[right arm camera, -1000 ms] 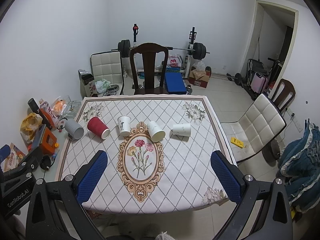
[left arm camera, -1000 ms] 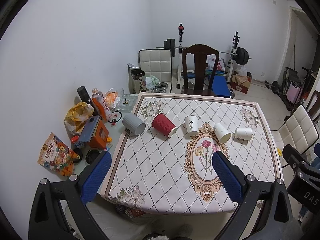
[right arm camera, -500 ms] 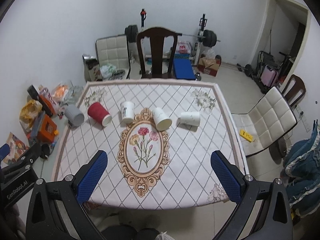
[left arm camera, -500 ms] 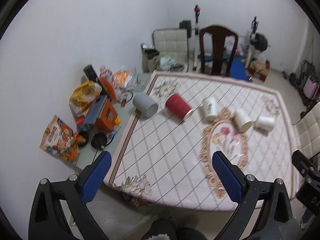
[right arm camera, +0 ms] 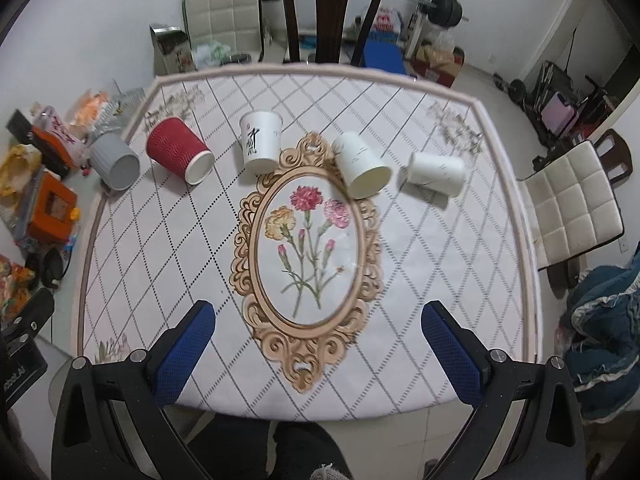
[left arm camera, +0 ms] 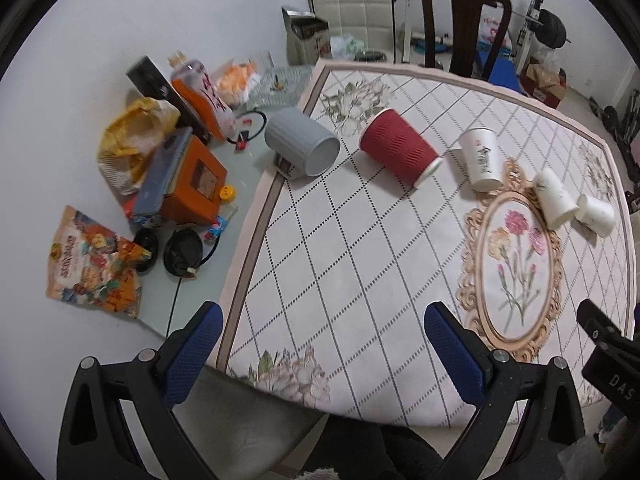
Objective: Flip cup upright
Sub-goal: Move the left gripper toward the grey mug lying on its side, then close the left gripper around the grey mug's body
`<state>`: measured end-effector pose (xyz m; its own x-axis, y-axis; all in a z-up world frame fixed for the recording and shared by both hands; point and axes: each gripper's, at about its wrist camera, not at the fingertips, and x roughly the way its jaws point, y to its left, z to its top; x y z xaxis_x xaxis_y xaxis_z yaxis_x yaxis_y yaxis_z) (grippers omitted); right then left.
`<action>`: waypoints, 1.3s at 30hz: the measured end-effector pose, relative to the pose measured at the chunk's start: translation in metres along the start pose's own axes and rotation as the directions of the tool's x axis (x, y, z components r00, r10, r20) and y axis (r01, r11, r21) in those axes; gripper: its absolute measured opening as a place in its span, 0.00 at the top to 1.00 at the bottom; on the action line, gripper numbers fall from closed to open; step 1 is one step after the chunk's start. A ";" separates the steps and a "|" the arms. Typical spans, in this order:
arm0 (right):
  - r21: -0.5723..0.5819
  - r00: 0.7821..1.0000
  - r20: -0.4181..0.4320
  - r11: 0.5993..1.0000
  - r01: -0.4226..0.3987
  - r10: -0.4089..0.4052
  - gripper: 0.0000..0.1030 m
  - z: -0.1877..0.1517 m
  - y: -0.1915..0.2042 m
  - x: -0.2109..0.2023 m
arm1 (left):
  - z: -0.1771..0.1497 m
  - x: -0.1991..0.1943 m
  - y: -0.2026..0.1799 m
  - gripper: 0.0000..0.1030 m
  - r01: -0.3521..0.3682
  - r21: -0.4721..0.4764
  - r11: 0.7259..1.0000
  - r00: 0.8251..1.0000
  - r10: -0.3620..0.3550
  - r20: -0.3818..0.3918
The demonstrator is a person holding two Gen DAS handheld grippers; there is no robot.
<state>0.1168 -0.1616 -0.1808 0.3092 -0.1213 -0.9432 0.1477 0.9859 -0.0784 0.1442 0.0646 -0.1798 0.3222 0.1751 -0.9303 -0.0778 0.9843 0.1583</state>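
Several cups lie on their sides in a row across the far half of the table. From left: a grey ribbed mug (left arm camera: 301,147) (right arm camera: 114,160), a red ribbed paper cup (left arm camera: 398,147) (right arm camera: 179,154), a white cup with black writing (left arm camera: 481,159) (right arm camera: 260,145), and two plain white cups (right arm camera: 362,164) (right arm camera: 436,172). My left gripper (left arm camera: 324,344) is open and empty above the table's near left corner. My right gripper (right arm camera: 318,338) is open and empty above the near edge, well short of the cups.
The table (right arm camera: 460,280) has a diamond-pattern cloth with a flower medallion. Clutter sits on the glass strip at its left: an orange box (left arm camera: 188,184), a snack bag (left arm camera: 92,264), bottles. A dark wooden chair (right arm camera: 328,16) stands at the far side, a white chair (right arm camera: 572,200) at the right.
Both grippers have moved forward and tilted down toward the table, so the cups look larger. The left view has swung toward the left corner. No cup has moved.
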 end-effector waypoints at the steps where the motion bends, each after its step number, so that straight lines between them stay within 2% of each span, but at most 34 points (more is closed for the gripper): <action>1: 0.001 1.000 -0.015 1.000 0.003 -0.003 0.00 0.006 0.007 0.009 | 0.009 0.009 0.004 0.00 0.003 -0.004 1.000 1.000 -0.003 -0.010; 10: 0.005 0.994 -0.105 1.000 0.022 -0.022 0.00 0.065 0.069 0.086 | 0.084 0.081 0.039 0.00 0.008 -0.072 0.997 0.997 -0.013 -0.074; 16: 0.029 0.988 -0.148 0.999 0.038 -0.033 0.00 0.098 0.104 0.133 | 0.129 0.136 0.061 0.00 0.008 -0.155 0.988 0.990 -0.030 -0.136; 19: 0.033 0.986 -0.160 0.998 0.054 -0.048 0.00 0.111 0.118 0.153 | 0.145 0.161 0.072 0.00 0.026 -0.214 0.976 0.983 -0.064 -0.171; 24: 0.033 0.983 -0.172 0.997 0.070 -0.063 0.00 0.126 0.133 0.179 | 0.168 0.198 0.090 0.01 0.117 -0.353 0.928 0.963 -0.192 -0.187; 27: 0.044 0.981 -0.179 0.996 0.079 -0.070 0.00 0.131 0.135 0.189 | 0.177 0.220 0.095 0.01 0.177 -0.431 0.884 0.938 -0.284 -0.197; 30: 0.058 0.981 -0.178 0.995 0.087 -0.075 0.00 0.134 0.135 0.193 | 0.183 0.239 0.099 0.01 0.230 -0.509 0.829 0.907 -0.372 -0.196; 31: 0.062 0.981 -0.176 0.994 0.090 -0.078 0.00 0.136 0.135 0.194 | 0.185 0.245 0.100 0.02 0.242 -0.531 0.812 0.898 -0.395 -0.194; 32: 0.066 0.981 -0.174 0.994 0.092 -0.079 0.00 0.136 0.135 0.194 | 0.187 0.251 0.101 0.09 0.250 -0.550 0.797 0.892 -0.410 -0.190; 34: 0.069 0.982 -0.171 0.993 0.098 -0.085 0.00 0.138 0.134 0.195 | 0.193 0.261 0.101 0.16 0.246 -0.565 0.787 0.888 -0.417 -0.195; 39: 0.079 0.981 -0.168 0.990 0.113 -0.098 0.00 0.142 0.133 0.197 | 0.201 0.274 0.096 0.18 0.240 -0.542 0.806 0.890 -0.406 -0.209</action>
<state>0.3312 -0.0709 -0.3310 0.1313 -0.1967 -0.9716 0.2557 0.9537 -0.1585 0.4150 0.2113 -0.3534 0.1208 -0.2482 -0.9612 -0.4963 0.8235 -0.2750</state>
